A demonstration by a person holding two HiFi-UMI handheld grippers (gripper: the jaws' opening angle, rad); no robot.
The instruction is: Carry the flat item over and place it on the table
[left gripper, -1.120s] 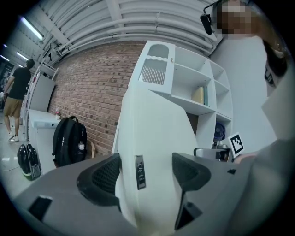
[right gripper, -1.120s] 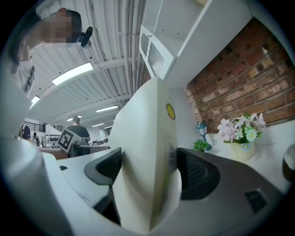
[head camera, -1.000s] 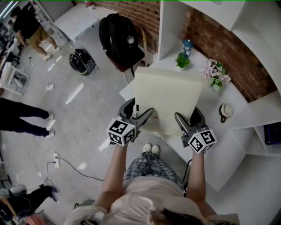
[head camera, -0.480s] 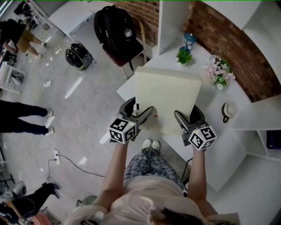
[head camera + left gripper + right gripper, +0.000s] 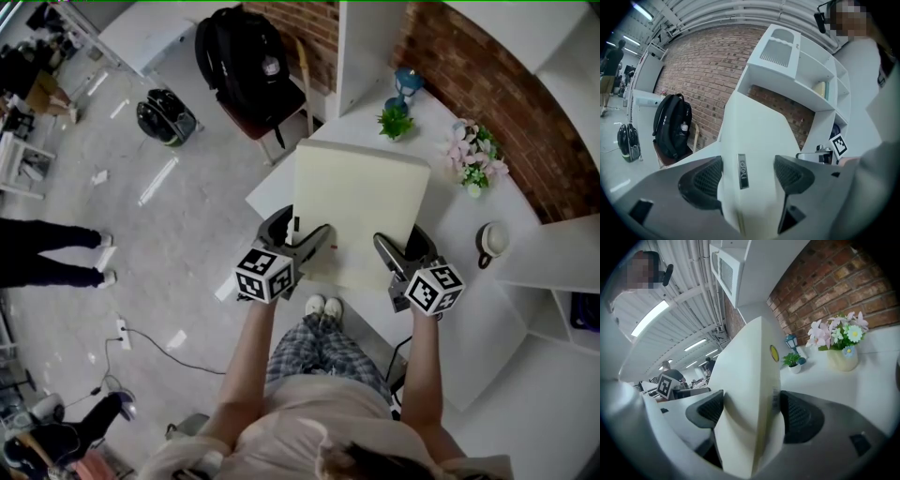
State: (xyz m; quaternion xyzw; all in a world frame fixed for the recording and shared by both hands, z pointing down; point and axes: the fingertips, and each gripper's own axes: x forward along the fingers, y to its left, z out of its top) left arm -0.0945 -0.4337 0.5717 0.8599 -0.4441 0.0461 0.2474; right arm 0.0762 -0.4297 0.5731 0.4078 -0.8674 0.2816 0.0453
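Observation:
A large flat cream board (image 5: 358,208) is held level over the near part of the white table (image 5: 469,281). My left gripper (image 5: 312,240) is shut on its near left edge, and my right gripper (image 5: 383,249) is shut on its near right edge. In the left gripper view the board (image 5: 759,136) runs between the jaws of the left gripper (image 5: 747,176), with a small label on its edge. In the right gripper view the board (image 5: 750,394) is pinched by the right gripper (image 5: 751,412); a yellow sticker shows on it.
On the table behind the board stand a small green plant (image 5: 397,122), a blue lamp (image 5: 409,82) and a vase of pink flowers (image 5: 476,161); a white cup (image 5: 491,241) sits to the right. A chair carrying a black backpack (image 5: 242,66) stands at the left. White shelves (image 5: 553,281) flank the right.
The board and both grippers have shifted slightly forward over the table. Both grips are unchanged.

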